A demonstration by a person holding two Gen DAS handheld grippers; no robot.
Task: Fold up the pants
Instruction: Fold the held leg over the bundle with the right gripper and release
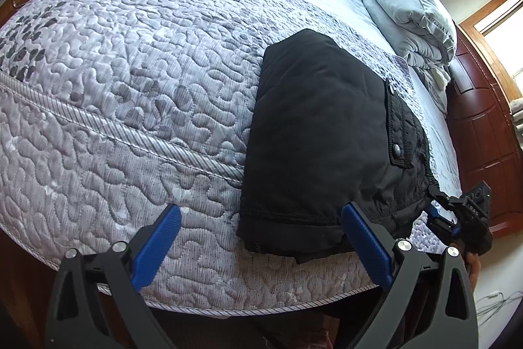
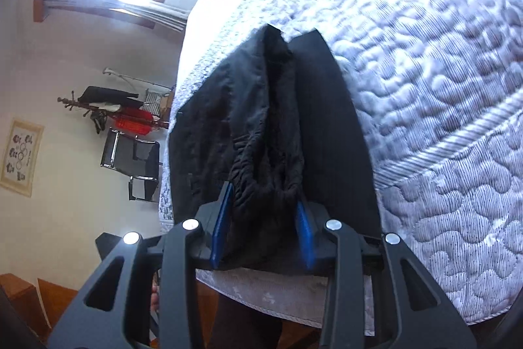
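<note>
Two tongs work the folded black pants [image 1: 313, 133] at the bed's [image 1: 130, 71] near edge: right tongs [image 2: 264, 228] clamp bunched waistband, left tongs [image 1: 261, 234] gape empty. Tugging could undo the fold.

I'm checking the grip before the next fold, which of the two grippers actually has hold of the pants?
The right gripper: its blue fingers pinch the bunched waistband of the black pants. The left gripper is spread open, holding nothing.
</note>
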